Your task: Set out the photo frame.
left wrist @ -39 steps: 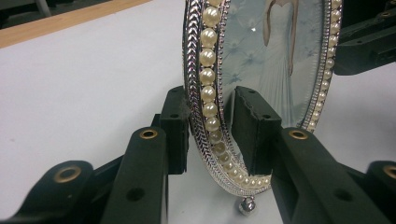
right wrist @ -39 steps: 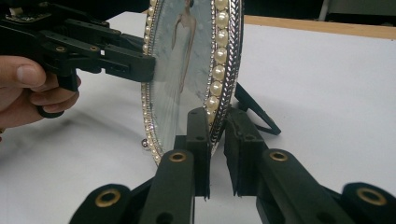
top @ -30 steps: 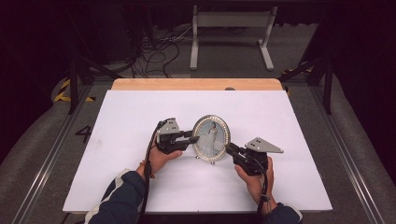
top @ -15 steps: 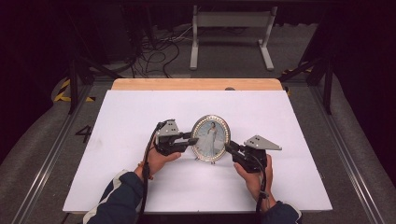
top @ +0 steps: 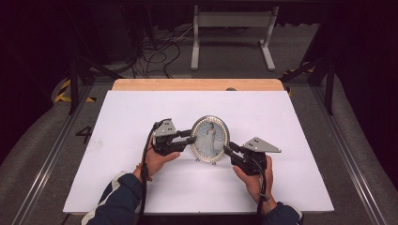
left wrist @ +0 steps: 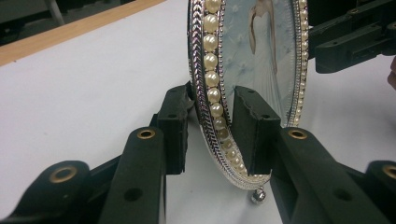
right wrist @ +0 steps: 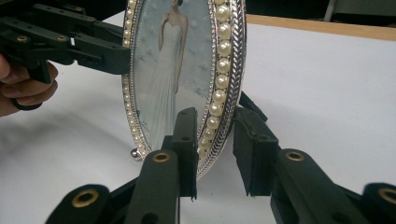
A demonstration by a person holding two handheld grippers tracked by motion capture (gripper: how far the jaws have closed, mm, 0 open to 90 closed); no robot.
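White table (top: 141, 187), upright oval photo frame (top: 210, 139) between both grippers' loosening, parted fingers (left wrist: 254, 126).

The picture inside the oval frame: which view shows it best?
The right gripper view: the picture, a figure in a white gown, faces that camera almost whole. The left gripper view catches it steeply from the side; the high view shows it small.

Both tongs, left (top: 191, 139) and right (top: 227, 150), point inward, jaws just opening, pads standing slightly apart.
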